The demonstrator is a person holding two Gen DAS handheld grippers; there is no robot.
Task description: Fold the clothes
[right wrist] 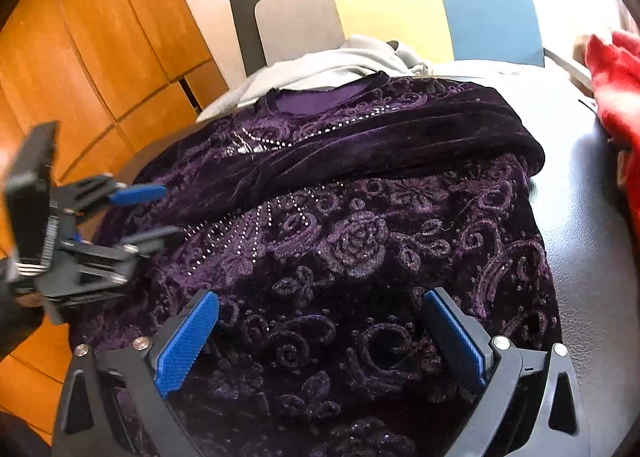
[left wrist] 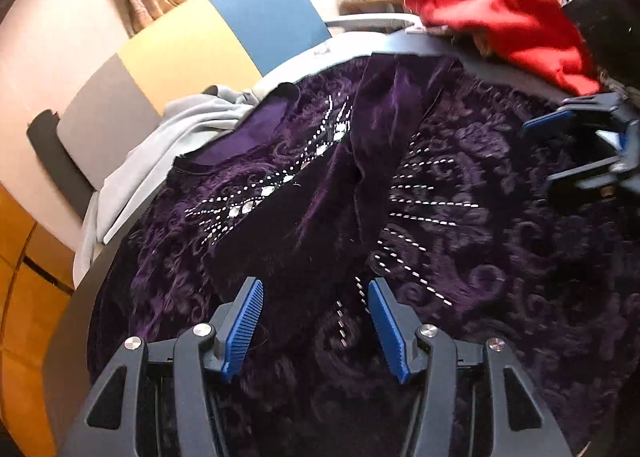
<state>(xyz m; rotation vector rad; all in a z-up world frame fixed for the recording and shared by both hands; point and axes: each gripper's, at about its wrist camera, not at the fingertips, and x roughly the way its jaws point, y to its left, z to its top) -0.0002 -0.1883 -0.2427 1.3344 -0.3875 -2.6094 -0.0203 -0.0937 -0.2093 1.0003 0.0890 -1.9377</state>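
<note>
One purple velvet top (left wrist: 460, 225) with raised swirl and flower patterns and lines of silver studs lies spread across the dark table (right wrist: 592, 241), neckline toward the far edge; one sleeve (right wrist: 384, 153) is folded across the chest in a plain velvet band; the hem end is cut off at the bottom of both views, so I can't see how far it goes.

Two grippers are in play, both with blue pads; the left gripper (left wrist: 316, 297) hangs over the middle of the top with its jaws spread wide, nothing between them; the right gripper (right wrist: 320, 317) hovers over the lower part, jaws also wide apart and empty; each one shows up at the edge of the other's camera, a bit blurred.

Other clothes: one grey garment (right wrist: 332, 61) bunched just past the neckline, partly tucked under it; one red garment (left wrist: 500, 13) heaped at the far right of the table, cut off by the frame; something dark and checked behind it, too blurry to tell.

Behind the table stands a grey, yellow and blue panel (right wrist: 400, 5), then orange wooden cabinets (right wrist: 92, 37).
</note>
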